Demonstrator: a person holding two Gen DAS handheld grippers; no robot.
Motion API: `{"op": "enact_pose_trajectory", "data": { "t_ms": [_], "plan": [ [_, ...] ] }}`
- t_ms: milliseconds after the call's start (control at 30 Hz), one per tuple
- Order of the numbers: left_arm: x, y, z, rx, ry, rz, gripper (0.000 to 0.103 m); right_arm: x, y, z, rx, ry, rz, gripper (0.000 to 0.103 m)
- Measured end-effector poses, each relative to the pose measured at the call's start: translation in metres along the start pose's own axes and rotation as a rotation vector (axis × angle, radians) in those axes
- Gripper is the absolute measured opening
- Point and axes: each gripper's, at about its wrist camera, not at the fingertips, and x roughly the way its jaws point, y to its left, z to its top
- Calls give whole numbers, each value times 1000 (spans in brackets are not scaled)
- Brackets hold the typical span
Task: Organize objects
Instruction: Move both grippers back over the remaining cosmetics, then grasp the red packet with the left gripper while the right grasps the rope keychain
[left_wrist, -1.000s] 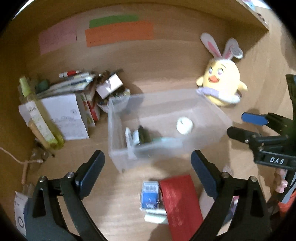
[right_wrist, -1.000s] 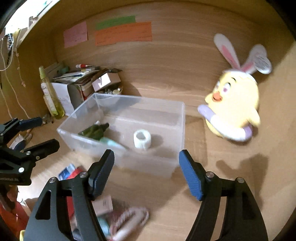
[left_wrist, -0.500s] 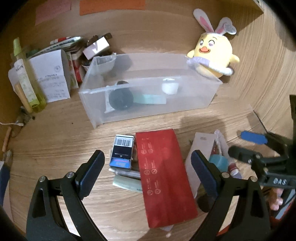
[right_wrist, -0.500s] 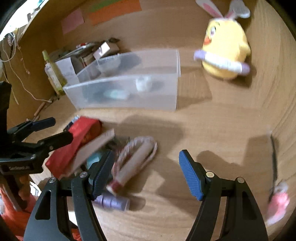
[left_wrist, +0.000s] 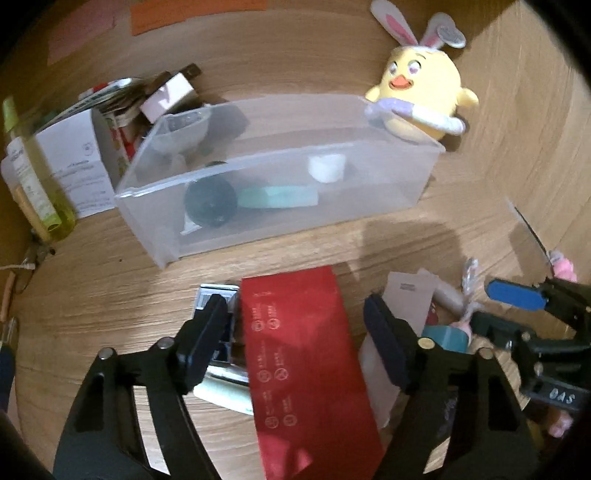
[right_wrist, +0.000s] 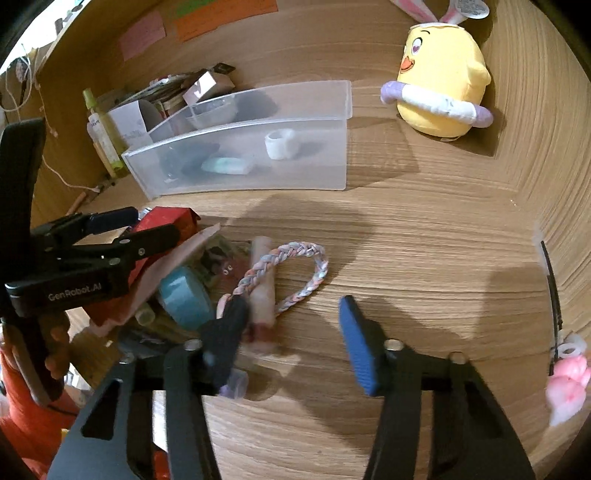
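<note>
With both jaws spread empty, the left gripper (left_wrist: 295, 328) straddled the red packet (left_wrist: 306, 362); squeezing its long edges squarely, clear of the small box (left_wrist: 216, 299) at left, seemed wisest, while the right gripper (right_wrist: 291, 325) hung near the braided cord (right_wrist: 288, 266).

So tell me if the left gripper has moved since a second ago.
Yes. The left gripper pulled back from the bin and now straddles the red packet.

We see warm, dim indoor light on the wooden desk surface (right_wrist: 424, 236), with daylight glare only at the upper left corner of the right wrist view. Soft shadows fall toward the lower right behind the yellow plush chick with rabbit ears (right_wrist: 441, 72) and the translucent plastic bin (left_wrist: 280, 177). Both frames bow strongly at their dark edges. Motion blur smears the black left finger (right_wrist: 225, 332) of the right gripper (right_wrist: 291, 336).
</note>
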Motion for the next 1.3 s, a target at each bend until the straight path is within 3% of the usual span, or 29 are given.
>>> {"op": "enact_pose_trajectory", "data": {
  "t_ms": [100, 233, 400, 533, 700, 967, 1200, 1300],
  "plan": [
    [1, -1, 1, 13, 3, 16, 61, -3, -6, 0, -13, -15, -41, 31],
    [0, 5, 4, -18, 2, -14, 54, -8, -20, 5, 6, -40, -75, 31],
    [-6, 10, 5, -44, -19, -37, 54, -14, -35, 11, 47, -32, -29, 32],
    [-18, 10, 8, -43, -60, -43, 54, -12, -28, 19, -12, -35, -52, 49],
    [-42, 13, 10, -58, -129, -46, 54, -2, -15, 22, -43, -15, -28, 49],
    [-65, 22, 6, -73, -173, -48, 54, 15, -3, 31, -139, 13, -114, 49],
    [-83, 37, 0, -108, -200, -30, 54, -10, 3, 25, -86, -30, -14, 49],
    [-92, 42, -2, -116, -221, -19, 54, -16, 15, 20, -114, -36, 18, 40]
  ]
}}
